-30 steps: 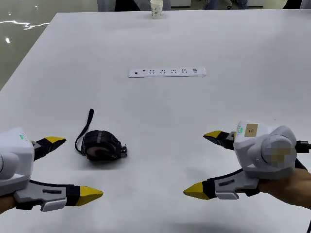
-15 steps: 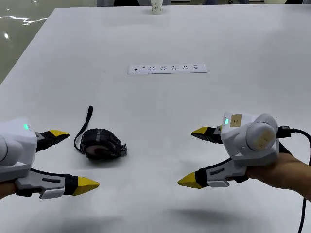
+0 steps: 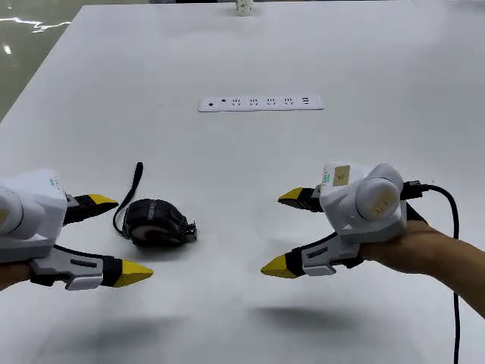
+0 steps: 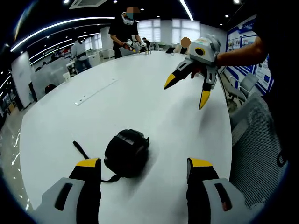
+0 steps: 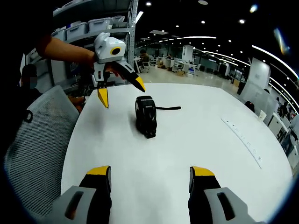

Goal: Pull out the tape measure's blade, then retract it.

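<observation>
A black tape measure (image 3: 156, 222) with a black wrist strap (image 3: 130, 194) lies on the white table (image 3: 250, 61), blade fully in. My left gripper (image 3: 115, 236) hovers open just left of it, yellow tips either side of its near edge. In the left gripper view the tape measure (image 4: 127, 152) sits just ahead of my open left gripper (image 4: 143, 164), nothing held. My right gripper (image 3: 285, 231) is open, well to the right of the tape, tips pointing at it. The right gripper view shows the tape measure (image 5: 146, 115) some way ahead of the right gripper (image 5: 150, 171).
A white power strip (image 3: 261, 103) lies flat mid-table beyond the tape. A paper cup (image 3: 243, 7) stands at the far edge. A black cable (image 3: 450, 250) trails from the right gripper. A mesh chair (image 5: 32, 144) stands by the table edge. People stand at the table's far end.
My right gripper moved left toward the tape measure. The left gripper edged closer to it. The tape measure stayed put.
</observation>
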### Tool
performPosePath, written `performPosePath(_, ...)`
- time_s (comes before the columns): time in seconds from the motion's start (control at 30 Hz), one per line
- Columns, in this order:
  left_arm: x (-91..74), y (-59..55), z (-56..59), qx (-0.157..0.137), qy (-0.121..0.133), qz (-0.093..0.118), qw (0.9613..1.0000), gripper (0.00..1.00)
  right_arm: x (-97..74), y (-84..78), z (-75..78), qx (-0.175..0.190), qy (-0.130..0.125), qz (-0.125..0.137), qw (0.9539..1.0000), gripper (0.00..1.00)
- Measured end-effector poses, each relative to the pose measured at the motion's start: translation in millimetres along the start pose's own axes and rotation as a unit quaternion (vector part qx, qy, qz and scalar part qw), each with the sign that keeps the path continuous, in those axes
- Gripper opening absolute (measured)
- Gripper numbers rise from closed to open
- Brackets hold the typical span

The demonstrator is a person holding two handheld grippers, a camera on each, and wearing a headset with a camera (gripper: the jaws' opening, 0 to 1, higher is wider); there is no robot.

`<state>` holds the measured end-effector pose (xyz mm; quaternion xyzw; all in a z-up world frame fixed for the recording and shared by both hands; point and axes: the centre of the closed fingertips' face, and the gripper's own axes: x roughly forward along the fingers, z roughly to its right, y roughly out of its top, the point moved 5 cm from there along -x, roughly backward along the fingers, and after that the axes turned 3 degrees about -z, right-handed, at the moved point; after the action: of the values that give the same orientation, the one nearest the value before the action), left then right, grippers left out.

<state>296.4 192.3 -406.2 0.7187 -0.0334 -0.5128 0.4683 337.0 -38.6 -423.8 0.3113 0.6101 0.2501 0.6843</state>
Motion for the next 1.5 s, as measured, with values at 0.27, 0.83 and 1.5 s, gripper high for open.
performPosePath(0.27,6.3,0.0,-11.8,0.022,-0.01,-0.021,0.9995,0.67,14.0,5.8,6.4,-0.019,0.017,-0.004,0.9997,0.58)
performPosePath(0.83,21.1,-0.2,-28.0,0.064,-0.038,-0.06,0.9954,0.54,49.7,19.7,17.0,-0.056,0.054,-0.008,0.9969,0.4)
performPosePath(1.5,36.1,-3.5,-41.2,0.104,-0.074,-0.108,0.9859,0.46,90.2,40.5,16.7,-0.108,0.099,-0.027,0.9889,0.28)
